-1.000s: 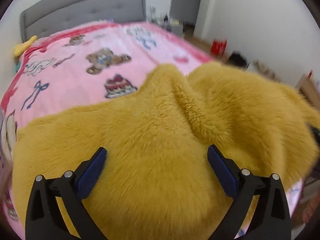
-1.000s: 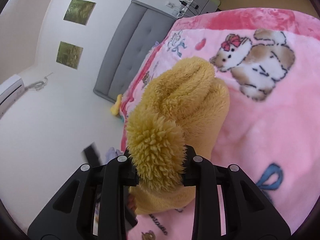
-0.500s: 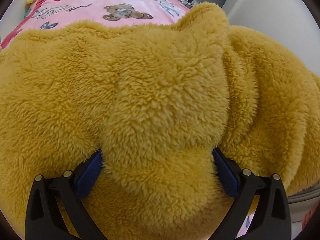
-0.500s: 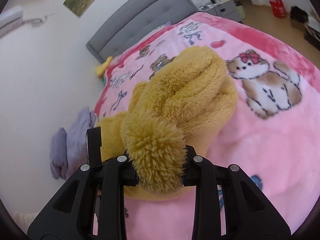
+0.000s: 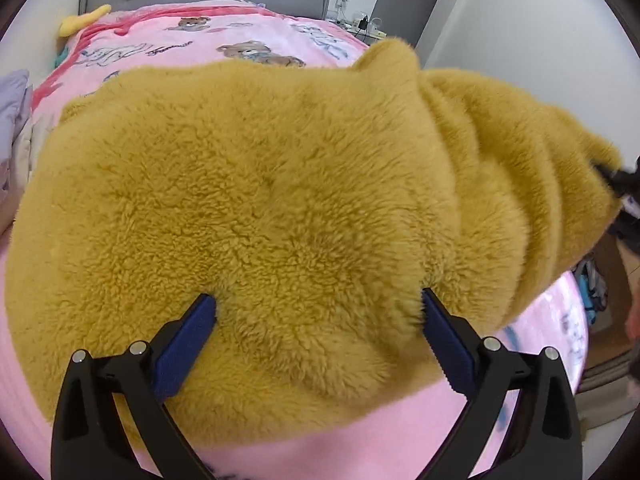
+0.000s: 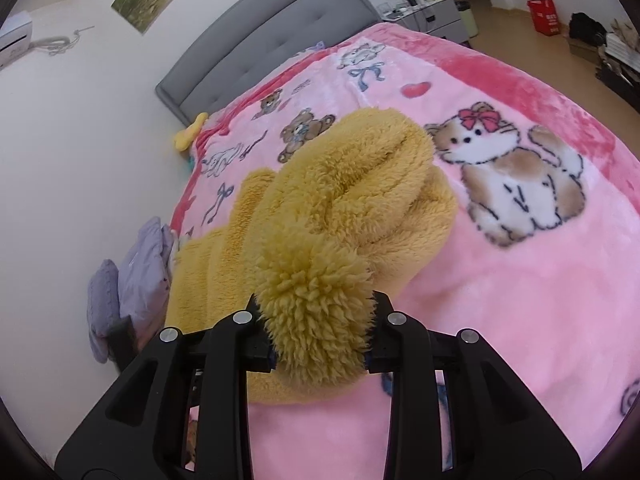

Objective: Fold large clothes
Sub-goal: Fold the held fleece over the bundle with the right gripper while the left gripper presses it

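The right claw point(image 6: 318, 330) is nearly closed, its two jaws pinching a thick bunched tuft of the yellow fleece garment point(image 6: 352, 200); the pile bulges out above and below the grip, so the hold looks firm. The left claw point(image 5: 320, 332) stands wide apart, its blue pads point(image 5: 184, 344) pushed down into the fleece on either side of a broad hump. The cloth sits between them, but the pads do not squeeze it, so this claw has hold of nothing yet.

Outward from the claws, the garment lies on the pink blanket point(image 6: 520, 288) that covers the bed, spread fairly flat under the left claw and gathered into long ridges that run toward the right one. Beyond it are the grey headboard point(image 6: 260, 36) and a small yellow toy point(image 6: 190, 136) near the blanket's far edge. A lilac bundle point(image 6: 128, 276) sits just off the bed's side.

The step in hand looks like gathering an edge before a fold: one side is gripped, the other only bracketed. The next move probably calls for the left claw to close on its hump of fleece. Then both could lift together and carry that edge across, kept level so the thick pile does not slide out.
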